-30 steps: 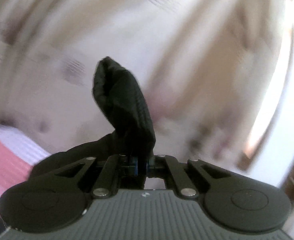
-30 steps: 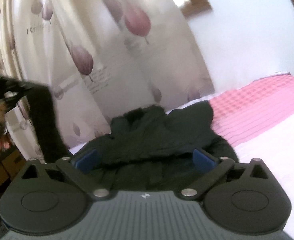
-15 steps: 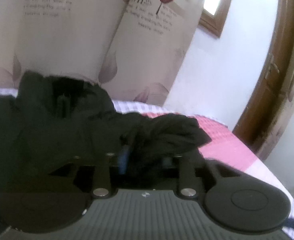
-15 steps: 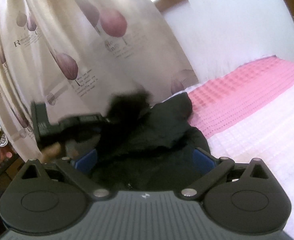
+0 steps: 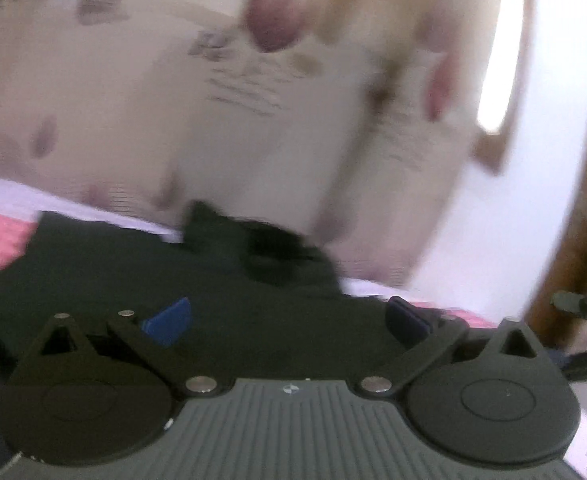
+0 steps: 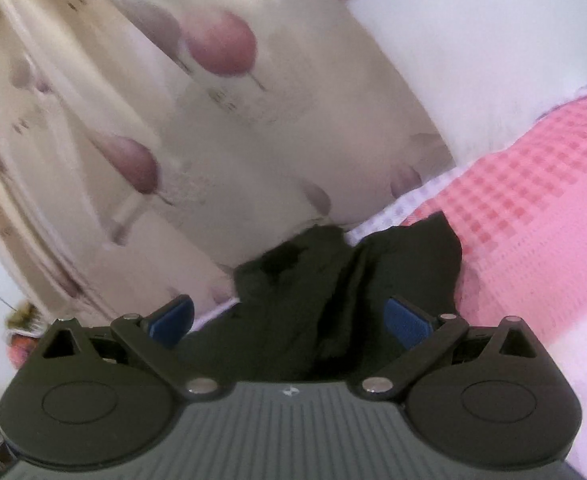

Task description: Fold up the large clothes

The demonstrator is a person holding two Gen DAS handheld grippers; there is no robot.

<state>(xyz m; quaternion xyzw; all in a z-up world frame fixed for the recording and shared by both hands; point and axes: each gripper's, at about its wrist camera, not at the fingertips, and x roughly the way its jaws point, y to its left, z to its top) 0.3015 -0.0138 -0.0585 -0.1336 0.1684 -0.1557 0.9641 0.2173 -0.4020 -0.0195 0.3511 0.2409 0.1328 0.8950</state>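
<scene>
Both grippers' fingers (image 5: 167, 322) gape over black garment (image 6: 333, 300).

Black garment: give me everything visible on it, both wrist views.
The black garment is dark, matte, soft-looking fabric, crumpled in loose folds, not yet folded flat. It lies on the pink checked bedspread near the bed's curtain-side edge. A bunched part rises at its far side. Both grippers are open; neither grips it.
</scene>
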